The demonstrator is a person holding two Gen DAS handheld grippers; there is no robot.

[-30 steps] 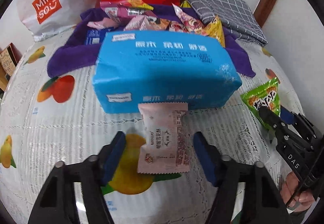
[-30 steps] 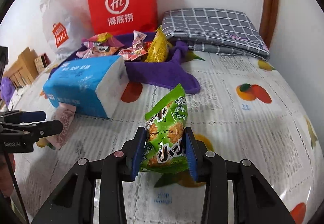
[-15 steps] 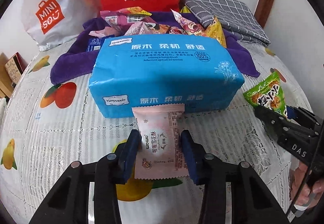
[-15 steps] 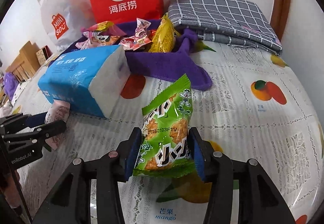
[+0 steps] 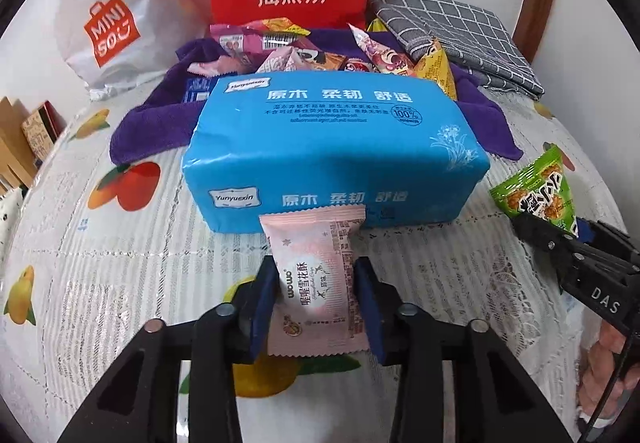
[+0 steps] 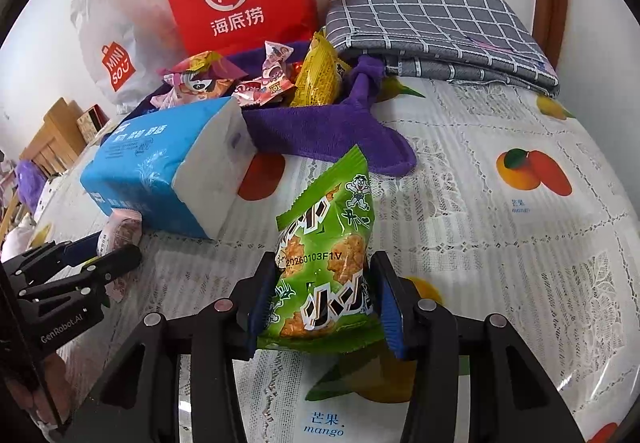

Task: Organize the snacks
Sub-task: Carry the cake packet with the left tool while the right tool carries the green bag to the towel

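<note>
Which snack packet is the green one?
The green snack packet in the right gripper. The left gripper holds a pink packet.

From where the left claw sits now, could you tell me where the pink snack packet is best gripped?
Grip the pink snack packet across its narrow middle, coming from its near end. Its far crimped end lies against the blue tissue pack, so only the long side edges are free for the left claw.
</note>
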